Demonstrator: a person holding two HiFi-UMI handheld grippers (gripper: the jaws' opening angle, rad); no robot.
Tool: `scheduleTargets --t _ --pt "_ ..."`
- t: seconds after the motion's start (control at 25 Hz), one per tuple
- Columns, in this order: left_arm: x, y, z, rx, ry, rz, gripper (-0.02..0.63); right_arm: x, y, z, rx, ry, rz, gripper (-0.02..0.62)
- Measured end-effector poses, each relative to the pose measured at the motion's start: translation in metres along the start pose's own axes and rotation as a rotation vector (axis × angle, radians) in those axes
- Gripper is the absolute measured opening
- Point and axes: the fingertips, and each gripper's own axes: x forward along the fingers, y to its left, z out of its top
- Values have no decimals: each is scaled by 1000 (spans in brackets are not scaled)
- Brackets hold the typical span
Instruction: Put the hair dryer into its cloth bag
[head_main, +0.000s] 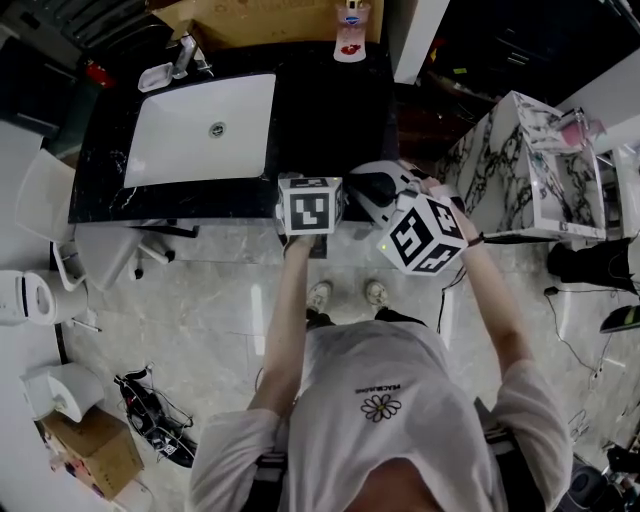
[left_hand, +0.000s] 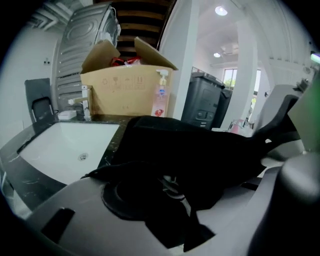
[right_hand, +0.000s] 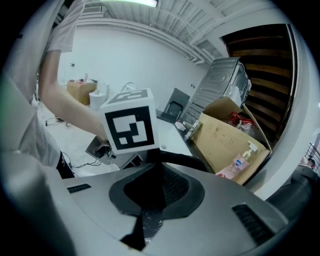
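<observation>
Cloth from the soft black cloth bag (left_hand: 200, 150) is pinched in both tools at once. The left gripper (left_hand: 175, 200) has its jaws closed on a fold of it, and the dark fabric drapes forward over the grey jaw bodies. The right gripper (right_hand: 147, 220) is likewise clamped on a strip of the same black material (right_hand: 150, 187), with no gap visible between its jaws. Holding the bag at two spots looks meant to spread it and keep its mouth from collapsing, since limp cloth offers no opening unaided.

In the head view the left gripper (head_main: 312, 208) and right gripper (head_main: 425, 232) sit close together, just off the front edge of the black marble tabletop (head_main: 330, 110). They are held up in the air rather than resting on it, which leaves the bag free to hang. Between them lies a pale rounded shape with a dark centre (head_main: 392, 178). That is probably the white hair dryer with the bag about it, but I cannot tell whether it is inside the cloth or only beside it.

The white rectangular sink basin (head_main: 200, 130), the open brown cardboard box (left_hand: 125, 92) and the clear pump soap bottle (left_hand: 161, 100) stand well apart from the work, out of its way.
</observation>
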Motion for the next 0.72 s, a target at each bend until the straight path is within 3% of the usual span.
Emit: scheduleTargets --t 0.2,0.4,0.72 --pt "-49 6 19 -22 -120 26 190 -12 -12 15 33 -49 -68 29" --pt "-96 18 37 -34 -215 75 190 -32 -25 36 82 -119 -142 83" --pt "-163 32 81 10 -409 158 181 -78 -61 58 156 -218 -415 86"
